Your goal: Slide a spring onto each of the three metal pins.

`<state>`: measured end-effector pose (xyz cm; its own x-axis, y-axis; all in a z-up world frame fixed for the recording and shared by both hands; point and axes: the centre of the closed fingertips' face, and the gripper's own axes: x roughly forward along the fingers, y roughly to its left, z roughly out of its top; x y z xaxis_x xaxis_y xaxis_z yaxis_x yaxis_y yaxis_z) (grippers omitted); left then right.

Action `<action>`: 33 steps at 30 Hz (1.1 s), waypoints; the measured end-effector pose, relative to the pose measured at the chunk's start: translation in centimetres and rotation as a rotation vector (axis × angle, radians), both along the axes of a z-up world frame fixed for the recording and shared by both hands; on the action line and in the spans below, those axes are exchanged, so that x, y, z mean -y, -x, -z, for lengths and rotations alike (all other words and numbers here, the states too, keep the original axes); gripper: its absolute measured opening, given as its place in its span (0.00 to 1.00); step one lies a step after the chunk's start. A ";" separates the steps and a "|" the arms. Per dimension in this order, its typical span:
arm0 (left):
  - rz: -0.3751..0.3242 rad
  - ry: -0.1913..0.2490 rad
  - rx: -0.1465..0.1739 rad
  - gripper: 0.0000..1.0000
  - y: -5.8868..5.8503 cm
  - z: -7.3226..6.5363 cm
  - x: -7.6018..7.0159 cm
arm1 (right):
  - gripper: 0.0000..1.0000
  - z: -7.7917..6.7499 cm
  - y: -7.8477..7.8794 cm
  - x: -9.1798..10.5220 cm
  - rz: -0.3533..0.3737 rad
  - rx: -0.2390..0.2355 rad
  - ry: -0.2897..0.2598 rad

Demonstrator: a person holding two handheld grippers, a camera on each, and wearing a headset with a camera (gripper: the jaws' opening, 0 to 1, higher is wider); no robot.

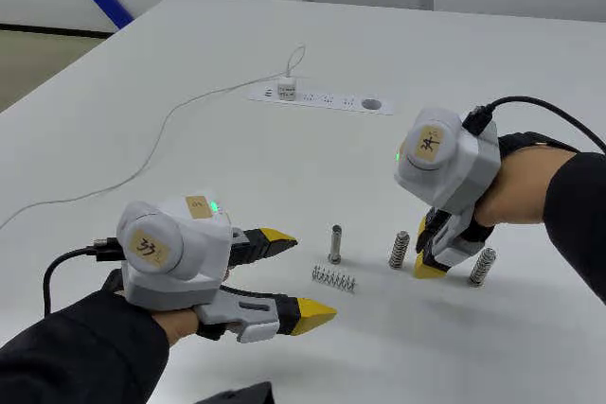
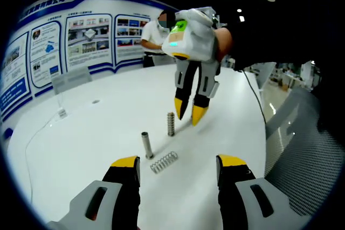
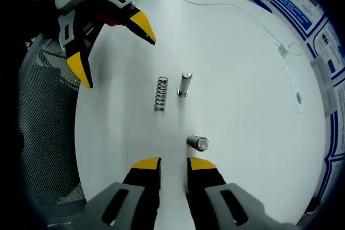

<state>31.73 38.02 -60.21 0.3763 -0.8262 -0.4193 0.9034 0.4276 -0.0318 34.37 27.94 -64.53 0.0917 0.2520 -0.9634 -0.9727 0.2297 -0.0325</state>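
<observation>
A bare metal pin (image 1: 335,244) stands upright on the white table (image 1: 237,149). A loose spring (image 1: 333,278) lies flat just in front of it. To the right stand two pins with springs on them, one (image 1: 399,250) left of my right gripper (image 1: 426,253) and one (image 1: 483,267) right of it. The right gripper points down at the table, jaws a little apart, nothing between them. My left gripper (image 1: 298,274) is wide open, level, just left of the loose spring. In the left gripper view the spring (image 2: 164,161) lies ahead between the jaws, beside the bare pin (image 2: 146,145).
A white power strip (image 1: 322,99) with a plug (image 1: 287,89) and a thin cable (image 1: 161,130) lies farther back on the table. A person (image 2: 153,36) stands beyond the table's far end in the left gripper view. The table's left edge (image 1: 57,82) runs diagonally.
</observation>
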 end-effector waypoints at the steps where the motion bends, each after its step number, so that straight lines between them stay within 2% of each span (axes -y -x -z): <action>1: 0.000 -0.001 0.000 0.58 0.0 0.0 0.0 | 0.20 0.0 0.3 -0.2 -0.006 -0.004 -0.001; 4: 0.000 -0.003 -0.002 0.58 0.0 0.1 0.0 | 0.19 0.0 1.4 -1.7 -0.025 -0.017 -0.036; 8: 0.001 -0.006 -0.003 0.58 0.0 0.1 0.0 | 0.18 -0.1 1.7 -3.3 -0.039 -0.009 -0.068; 19: 0.000 -0.007 -0.007 0.58 0.1 0.3 -0.1 | 0.16 0.9 0.5 -6.4 -0.030 0.031 -0.128; 29: -0.001 -0.007 -0.012 0.58 0.1 0.4 -0.2 | 0.15 2.7 -0.1 -7.4 -0.005 0.020 -0.131; 33: -0.002 -0.006 -0.012 0.58 0.1 0.4 -0.2 | 0.14 3.0 -0.2 -7.6 0.005 0.013 -0.132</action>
